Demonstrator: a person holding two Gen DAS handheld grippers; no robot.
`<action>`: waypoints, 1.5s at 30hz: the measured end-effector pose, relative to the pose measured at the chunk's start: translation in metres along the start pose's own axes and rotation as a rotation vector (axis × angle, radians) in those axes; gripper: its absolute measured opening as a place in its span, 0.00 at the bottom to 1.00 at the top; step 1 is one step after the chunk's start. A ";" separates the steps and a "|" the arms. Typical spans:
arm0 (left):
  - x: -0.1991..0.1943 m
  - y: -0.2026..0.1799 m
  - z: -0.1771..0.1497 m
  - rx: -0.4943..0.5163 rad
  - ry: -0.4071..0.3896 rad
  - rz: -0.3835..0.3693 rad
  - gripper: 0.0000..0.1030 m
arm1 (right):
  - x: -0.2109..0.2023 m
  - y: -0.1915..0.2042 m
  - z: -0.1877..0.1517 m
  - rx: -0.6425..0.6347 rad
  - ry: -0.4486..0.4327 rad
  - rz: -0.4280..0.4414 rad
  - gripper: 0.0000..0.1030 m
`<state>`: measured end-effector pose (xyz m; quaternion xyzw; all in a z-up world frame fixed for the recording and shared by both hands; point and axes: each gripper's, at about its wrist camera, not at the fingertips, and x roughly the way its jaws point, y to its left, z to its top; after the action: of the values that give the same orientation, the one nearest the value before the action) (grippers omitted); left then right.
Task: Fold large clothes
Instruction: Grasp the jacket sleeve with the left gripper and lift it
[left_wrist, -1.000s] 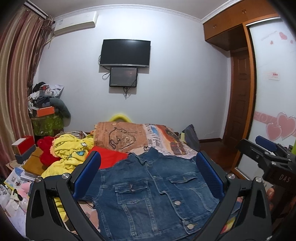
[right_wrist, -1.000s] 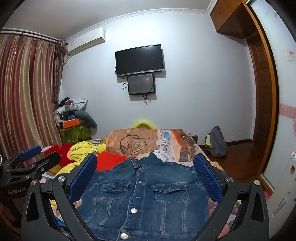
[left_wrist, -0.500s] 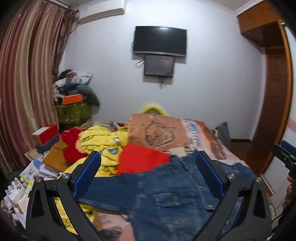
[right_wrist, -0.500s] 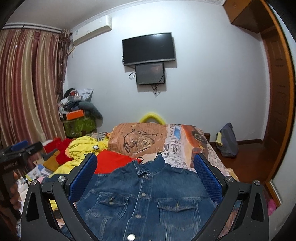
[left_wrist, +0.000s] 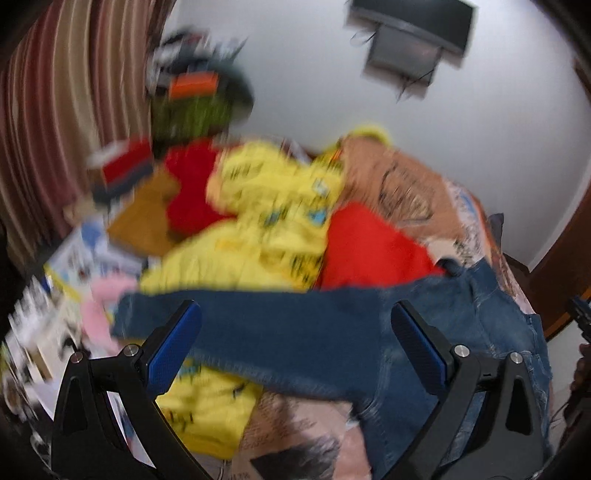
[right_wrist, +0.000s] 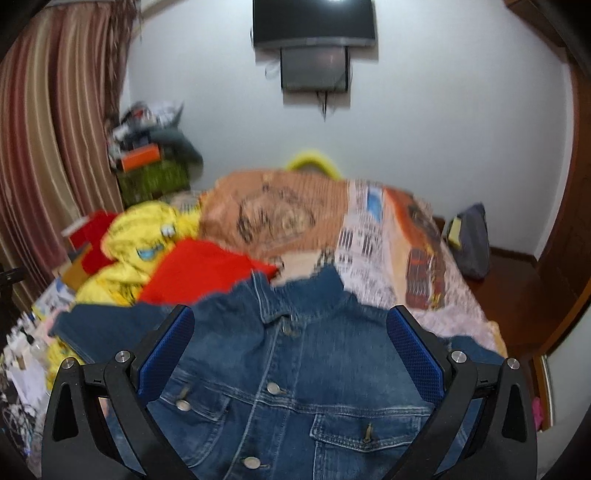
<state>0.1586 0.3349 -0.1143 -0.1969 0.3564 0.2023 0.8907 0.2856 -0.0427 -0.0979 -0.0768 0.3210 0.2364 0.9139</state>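
Observation:
A blue denim jacket (right_wrist: 295, 376) lies front up on the bed, buttoned, collar toward the far wall. Its left sleeve (left_wrist: 280, 325) stretches out sideways over the clothes pile. My left gripper (left_wrist: 295, 332) hangs open just above that sleeve, blue pads wide apart and holding nothing. My right gripper (right_wrist: 290, 343) is open over the jacket's chest below the collar, also holding nothing. Both views are blurred by motion.
A yellow printed garment (left_wrist: 273, 221) and a red garment (left_wrist: 369, 247) lie heaped left of the jacket. A printed bedspread (right_wrist: 384, 240) covers the bed. Boxes and papers (left_wrist: 92, 251) crowd the left side. A television (right_wrist: 314, 22) hangs on the far wall.
Both grippers have tilted down and moved closer to the bed. The left one has swung left, from the jacket's body to its outstretched sleeve. Both stay open.

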 end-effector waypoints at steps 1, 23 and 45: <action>0.008 0.010 -0.002 -0.020 0.026 -0.001 1.00 | 0.012 0.000 -0.004 0.006 0.045 -0.010 1.00; 0.154 0.152 -0.054 -0.445 0.319 -0.007 0.51 | 0.075 -0.003 -0.022 -0.022 0.300 -0.096 1.00; 0.018 -0.064 0.095 0.009 -0.125 -0.148 0.11 | 0.031 -0.042 -0.016 0.034 0.214 -0.084 1.00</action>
<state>0.2554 0.3323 -0.0508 -0.2059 0.2853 0.1461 0.9246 0.3185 -0.0724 -0.1299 -0.0996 0.4172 0.1829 0.8846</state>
